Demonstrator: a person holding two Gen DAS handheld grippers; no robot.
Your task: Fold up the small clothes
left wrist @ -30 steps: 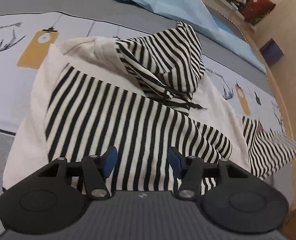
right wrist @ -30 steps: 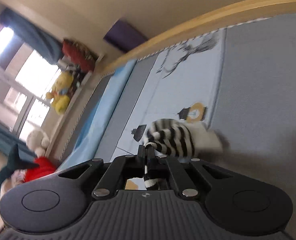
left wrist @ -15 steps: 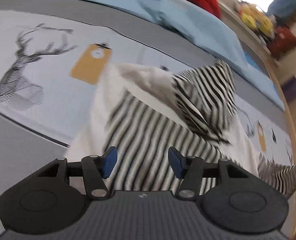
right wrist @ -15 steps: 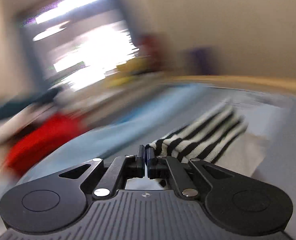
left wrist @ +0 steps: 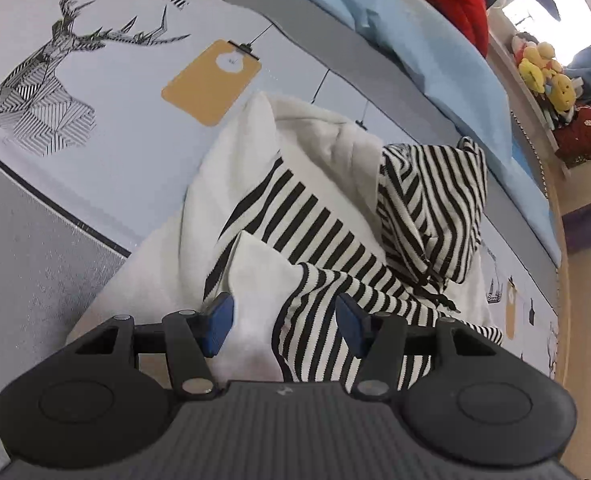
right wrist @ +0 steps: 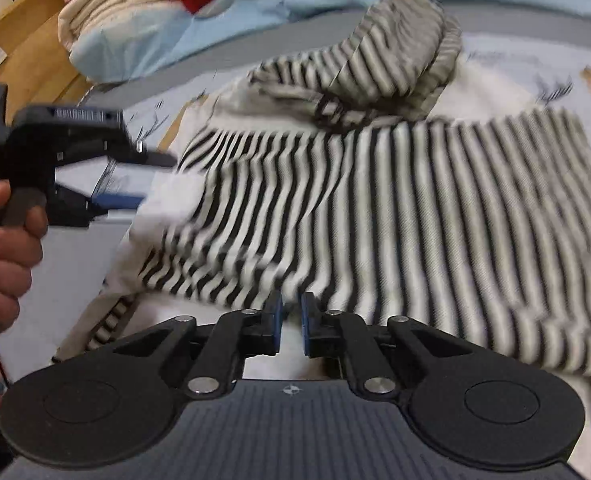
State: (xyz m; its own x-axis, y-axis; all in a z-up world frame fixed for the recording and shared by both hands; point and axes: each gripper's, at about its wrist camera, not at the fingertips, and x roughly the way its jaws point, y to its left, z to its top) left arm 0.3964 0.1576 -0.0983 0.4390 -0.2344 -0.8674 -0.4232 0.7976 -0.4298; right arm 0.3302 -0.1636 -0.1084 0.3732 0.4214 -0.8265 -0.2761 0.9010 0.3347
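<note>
Bedroom, w/ printed bedsheet (left wrist: 107,148) (deer head, hanging-lamp motifs) as work surface; blue duvet (left wrist: 435,64) bunched along far side, plush toys (left wrist: 543,76) on shelf beyond.

Striped hoodie (left wrist: 315,220) (black/white stripes, white panels) lying mid-sheet, near wooden bed edge in left wrist view. Hood (left wrist: 431,204) flopped toward body, drawstring (left wrist: 431,292) trailing below it. Striped sleeve (left wrist: 315,320) brought across front, white flap (left wrist: 255,272) beside it. Looks partly folded: one side/sleeve turned inward, outline narrower but lumpy.

Judged approx. early-to-mid. Left to do: flatten hood, tuck other side, fold bottom up, smooth. No neat rectangle yet.

Left gripper (left wrist: 283,320) hovering over near hem, jaws spread wide, fabric visible betw. blue pads (left wrist: 219,320) but not pinched. Also seen from right wrist view (right wrist: 135,180), held by a hand (right wrist: 3,240).

Right gripper (right wrist: 291,320) low over striped body, jaws nearly together & opening; narrow gap, pale fabric behind it, nothing clearly gripped. Right view motion-blurred, so contact w/ cloth not certain.
</note>
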